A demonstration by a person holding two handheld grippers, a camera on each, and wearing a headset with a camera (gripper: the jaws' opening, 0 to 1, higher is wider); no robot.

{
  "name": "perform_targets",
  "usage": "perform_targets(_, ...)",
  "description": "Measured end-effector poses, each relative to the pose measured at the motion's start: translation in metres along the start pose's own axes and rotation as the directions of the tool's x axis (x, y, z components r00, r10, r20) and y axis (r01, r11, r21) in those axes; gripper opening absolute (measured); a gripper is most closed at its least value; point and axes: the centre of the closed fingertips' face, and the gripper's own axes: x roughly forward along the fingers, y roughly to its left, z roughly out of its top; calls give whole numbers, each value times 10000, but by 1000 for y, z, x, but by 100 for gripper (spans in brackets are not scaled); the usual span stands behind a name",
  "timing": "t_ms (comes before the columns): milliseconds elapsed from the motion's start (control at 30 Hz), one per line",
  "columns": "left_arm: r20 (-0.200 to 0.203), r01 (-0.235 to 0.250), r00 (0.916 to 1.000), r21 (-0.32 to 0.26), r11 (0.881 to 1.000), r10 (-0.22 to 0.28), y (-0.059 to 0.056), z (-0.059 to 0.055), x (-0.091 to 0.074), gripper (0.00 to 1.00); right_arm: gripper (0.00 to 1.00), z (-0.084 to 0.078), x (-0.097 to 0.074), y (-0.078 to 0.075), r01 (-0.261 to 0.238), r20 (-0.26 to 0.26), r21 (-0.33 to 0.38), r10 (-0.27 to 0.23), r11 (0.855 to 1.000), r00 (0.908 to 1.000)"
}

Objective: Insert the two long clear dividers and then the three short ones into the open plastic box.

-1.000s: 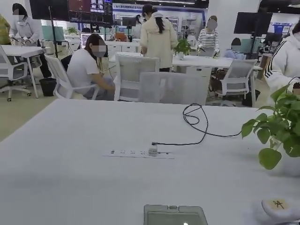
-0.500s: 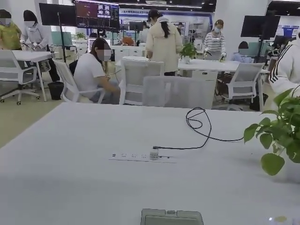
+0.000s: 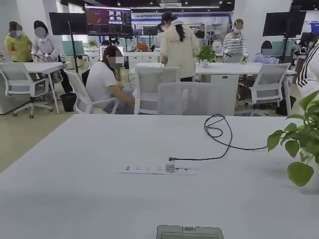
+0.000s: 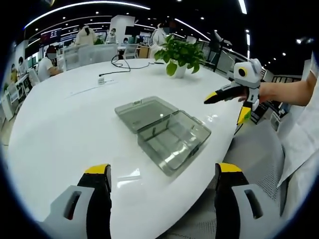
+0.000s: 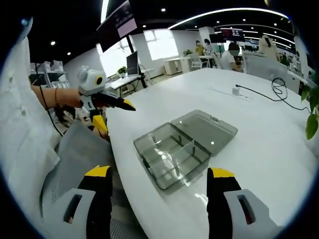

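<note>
The open plastic box (image 4: 164, 132) lies on the white table (image 4: 60, 124) with its lid flat beside the base. The left gripper (image 4: 162, 199) hangs short of the box, jaws wide apart. The right gripper (image 5: 159, 199) faces the box from its other side, jaws equally spread. In the head view the box's far rim sits at the bottom edge, with a power strip (image 3: 157, 170) and a plant (image 3: 299, 144) beyond the box. Both gripper views take in base and lid.

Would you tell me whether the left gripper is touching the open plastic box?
Apart: in the left gripper view, the left gripper's open jaws stand wide of the plastic box, with white table showing between.
</note>
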Motion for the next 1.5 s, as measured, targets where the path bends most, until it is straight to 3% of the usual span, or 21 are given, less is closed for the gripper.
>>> perform_targets(167,-890,-473,9950,-308,9984,444,17,-18,5,81,81,-13,-7,3,-66,-67,-511,62,9987,10000)
perform_targets(267,-1740,-920,9816,-731,9931,781,28,-33,9,78,83,-24,-11,4,-99,-164,-754,87,9971,9998)
perform_targets(333,-1689,-951,9821,-591,9937,840,32,-32,15,74,83,-28,-14,5,-73,-242,-832,53,9965,9997)
perform_targets(433,-2381,-1234,9646,-290,9919,1130,38,-42,20,68,83,-29,-17,4,9,-115,-780,-18,9970,9999)
perform_targets(500,-2861,-1490,9485,-232,9886,1362,43,-50,23,63,83,-28,-19,3,81,46,-661,-79,9978,10000)
perform_targets(567,-2907,-1531,9476,-489,9870,1326,44,-52,30,60,82,-28,-21,2,150,160,-607,-140,9980,9998)
perform_targets(667,-3255,-1678,9344,-449,9848,1444,46,-60,34,55,82,-28,-22,2,234,255,-530,-221,9983,9994)
perform_targets(767,-3721,-1862,9138,-281,9821,1627,49,-69,36,52,81,-27,-24,1,275,375,-489,-257,9984,9990)
perform_targets(833,-3903,-1971,9039,-174,9802,1748,49,-73,35,50,81,-27,-24,1,286,418,-474,-266,9985,9988)
perform_targets(1167,-4148,-2462,8817,23,9692,2250,54,-78,37,43,81,-29,-26,1,339,617,-280,-322,9990,9976)
perform_targets(1200,-4189,-2499,8776,155,9681,2332,55,-78,37,43,81,-29,-26,1,349,635,-288,-330,9990,9974)
perform_targets(1267,-4360,-2584,8618,624,9640,2593,56,-80,37,41,81,-28,-25,1,366,697,-232,-349,9991,9970)
perform_targets(1300,-4331,-2579,8660,411,9653,2498,54,-78,39,40,81,-28,-25,1,388,701,-218,-372,9990,9968)
perform_targets(1367,-4389,-2770,8604,240,9606,2590,55,-78,40,40,81,-28,-26,1,428,775,-175,-414,9989,9961)
perform_targets(1500,-4546,-2706,8538,288,9622,2537,54,-77,42,36,80,-28,-27,1,467,812,-89,-458,9989,9956)
